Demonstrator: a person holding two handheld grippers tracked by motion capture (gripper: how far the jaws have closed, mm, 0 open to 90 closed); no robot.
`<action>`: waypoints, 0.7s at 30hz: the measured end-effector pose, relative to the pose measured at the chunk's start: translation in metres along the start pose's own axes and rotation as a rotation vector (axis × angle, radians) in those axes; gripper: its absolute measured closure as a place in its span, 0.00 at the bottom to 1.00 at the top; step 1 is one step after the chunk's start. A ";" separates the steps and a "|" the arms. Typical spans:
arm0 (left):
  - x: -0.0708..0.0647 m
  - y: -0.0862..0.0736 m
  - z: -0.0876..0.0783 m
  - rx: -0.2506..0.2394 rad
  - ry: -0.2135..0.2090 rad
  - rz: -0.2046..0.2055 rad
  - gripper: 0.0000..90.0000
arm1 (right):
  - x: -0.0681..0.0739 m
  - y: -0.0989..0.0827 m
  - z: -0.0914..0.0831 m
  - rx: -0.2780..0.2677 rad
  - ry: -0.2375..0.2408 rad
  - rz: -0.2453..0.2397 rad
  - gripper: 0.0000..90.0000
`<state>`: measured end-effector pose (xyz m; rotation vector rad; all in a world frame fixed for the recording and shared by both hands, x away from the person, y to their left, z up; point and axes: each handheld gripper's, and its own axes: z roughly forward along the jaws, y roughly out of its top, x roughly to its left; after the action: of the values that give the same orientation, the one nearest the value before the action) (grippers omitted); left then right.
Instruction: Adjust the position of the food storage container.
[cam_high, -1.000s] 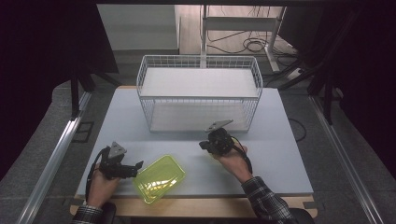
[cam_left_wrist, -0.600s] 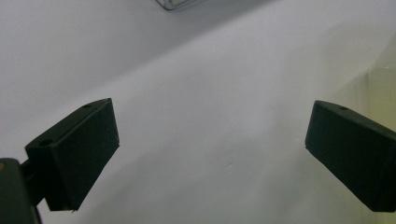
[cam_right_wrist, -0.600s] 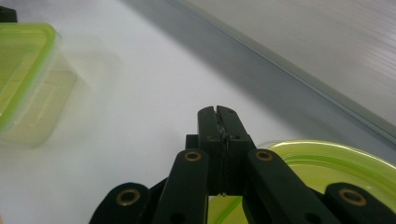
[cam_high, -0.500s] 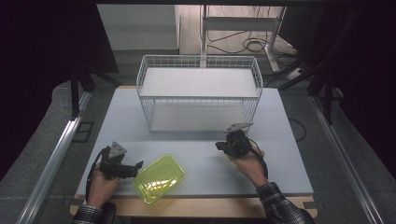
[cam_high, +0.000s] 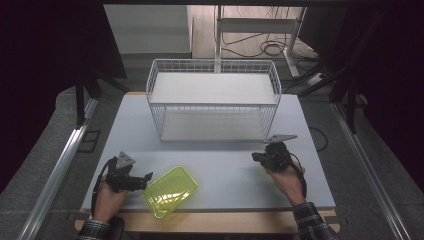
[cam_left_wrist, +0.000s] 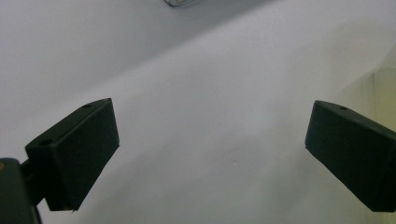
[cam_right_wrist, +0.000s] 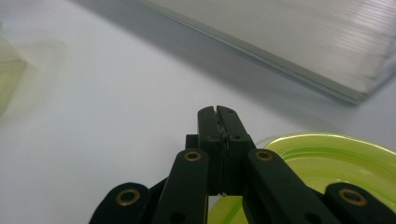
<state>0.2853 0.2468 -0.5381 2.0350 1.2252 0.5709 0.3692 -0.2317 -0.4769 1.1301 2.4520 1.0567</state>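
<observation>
A translucent yellow-green tray (cam_high: 170, 191) lies flat near the table's front edge, left of centre. My left gripper (cam_high: 147, 178) rests on the table just left of the tray, pointing at it. Its jaws stand wide open with bare table between them (cam_left_wrist: 211, 123), and the tray's pale edge (cam_left_wrist: 387, 79) shows at the far right. My right gripper (cam_high: 256, 157) sits at the front right of the table, pointing left, with its jaws shut (cam_right_wrist: 218, 112) and nothing visible between them. Below those jaws a round yellow-green rim (cam_right_wrist: 336, 154) shows. I cannot tell what it belongs to.
A white wire basket (cam_high: 212, 102) with a flat white shelf stands at the middle back of the grey table (cam_high: 225, 180). Its lower edge (cam_right_wrist: 261, 51) runs across the right gripper view. Dark floor and cables lie beyond the table.
My right gripper has moved to the right along the front of the basket, from near the centre to the right side. The left gripper and the tray have stayed put.
</observation>
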 end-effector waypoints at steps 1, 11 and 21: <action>0.000 0.000 0.000 0.001 0.000 -0.001 0.03 | -0.002 -0.002 -0.002 -0.001 -0.006 0.005 0.99; 0.001 0.000 -0.001 0.007 0.004 -0.013 0.03 | -0.021 -0.019 -0.019 0.001 -0.064 0.050 0.99; 0.004 -0.003 -0.013 0.013 -0.016 -0.087 0.04 | -0.015 -0.020 -0.020 -0.006 -0.065 0.032 0.97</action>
<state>0.2765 0.2560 -0.5316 1.9824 1.3038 0.5061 0.3581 -0.2615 -0.4775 1.1867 2.3869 1.0192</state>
